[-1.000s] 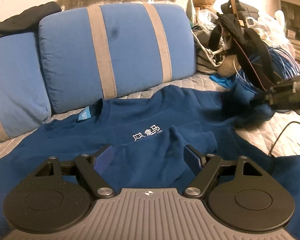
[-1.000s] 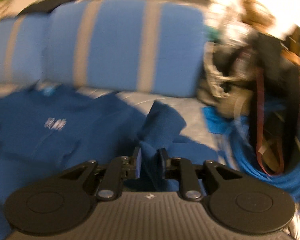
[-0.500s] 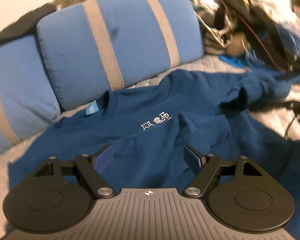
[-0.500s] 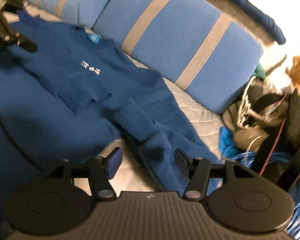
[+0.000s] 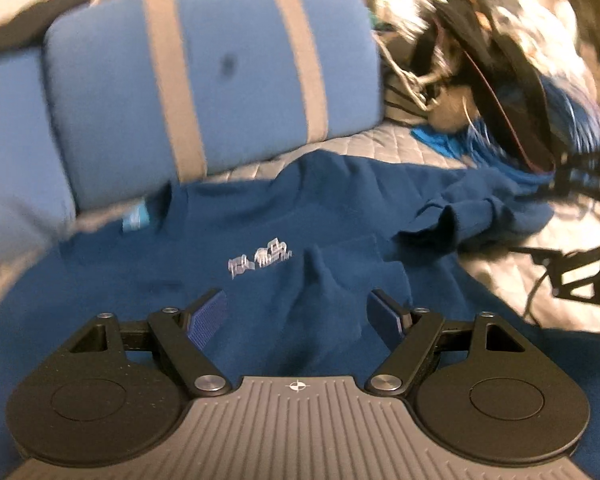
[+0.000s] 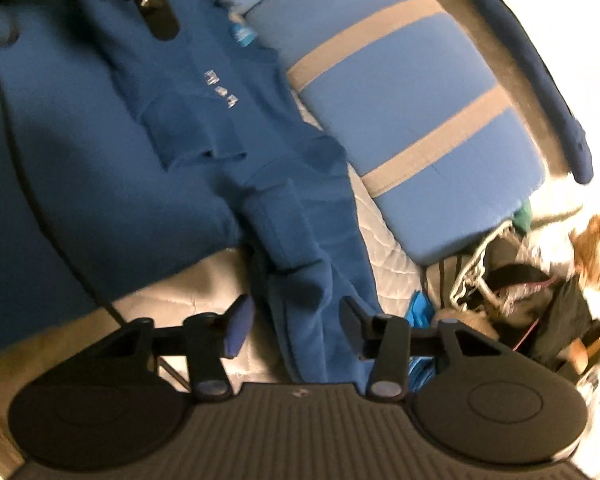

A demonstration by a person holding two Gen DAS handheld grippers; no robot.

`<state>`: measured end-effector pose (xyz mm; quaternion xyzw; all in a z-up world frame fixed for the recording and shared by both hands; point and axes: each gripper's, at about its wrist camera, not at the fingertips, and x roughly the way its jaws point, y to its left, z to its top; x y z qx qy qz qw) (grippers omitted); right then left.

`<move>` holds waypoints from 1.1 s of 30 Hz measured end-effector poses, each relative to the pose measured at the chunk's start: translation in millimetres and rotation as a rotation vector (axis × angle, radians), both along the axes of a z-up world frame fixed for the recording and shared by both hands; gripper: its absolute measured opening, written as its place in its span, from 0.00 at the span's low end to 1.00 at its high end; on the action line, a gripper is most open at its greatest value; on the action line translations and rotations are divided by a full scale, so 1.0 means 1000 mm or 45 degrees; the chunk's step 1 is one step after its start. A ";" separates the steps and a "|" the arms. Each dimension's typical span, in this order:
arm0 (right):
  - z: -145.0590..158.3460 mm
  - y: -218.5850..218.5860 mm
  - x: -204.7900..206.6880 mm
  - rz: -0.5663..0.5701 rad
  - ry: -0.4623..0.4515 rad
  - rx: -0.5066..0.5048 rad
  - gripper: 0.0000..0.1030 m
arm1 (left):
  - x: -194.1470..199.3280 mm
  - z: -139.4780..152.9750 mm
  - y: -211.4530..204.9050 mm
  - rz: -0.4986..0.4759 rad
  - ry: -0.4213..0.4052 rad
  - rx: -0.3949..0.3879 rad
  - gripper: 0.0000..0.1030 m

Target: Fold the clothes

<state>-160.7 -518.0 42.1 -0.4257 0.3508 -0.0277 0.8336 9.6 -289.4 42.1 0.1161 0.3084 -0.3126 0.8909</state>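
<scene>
Navy sweatshirt [image 5: 204, 240] lies flat, its sleeve [image 6: 312, 264] rumpled.

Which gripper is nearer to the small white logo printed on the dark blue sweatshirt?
Left. The left gripper hovers open just below the white logo on the dark blue sweatshirt. The right gripper is open over the sleeve, far from the logo.
</scene>
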 end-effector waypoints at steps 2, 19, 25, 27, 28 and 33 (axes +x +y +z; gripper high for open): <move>-0.007 0.001 0.002 0.033 0.014 -0.075 0.51 | -0.002 -0.004 0.016 0.058 0.026 -0.070 0.75; 0.041 -0.027 0.045 -0.169 -0.030 0.210 0.07 | -0.002 0.015 0.027 0.025 0.107 -0.203 0.75; 0.092 -0.028 0.070 -0.226 -0.191 0.330 0.07 | 0.000 0.020 0.030 0.051 0.093 -0.233 0.75; 0.106 -0.017 0.077 -0.202 -0.255 0.331 0.07 | 0.006 0.018 0.033 0.075 0.120 -0.252 0.75; 0.111 -0.009 0.080 -0.182 -0.284 0.329 0.07 | 0.011 0.016 0.037 0.097 0.156 -0.277 0.75; 0.094 0.041 0.095 -0.037 -0.292 0.298 0.07 | 0.039 0.000 0.058 0.338 0.355 -0.338 0.75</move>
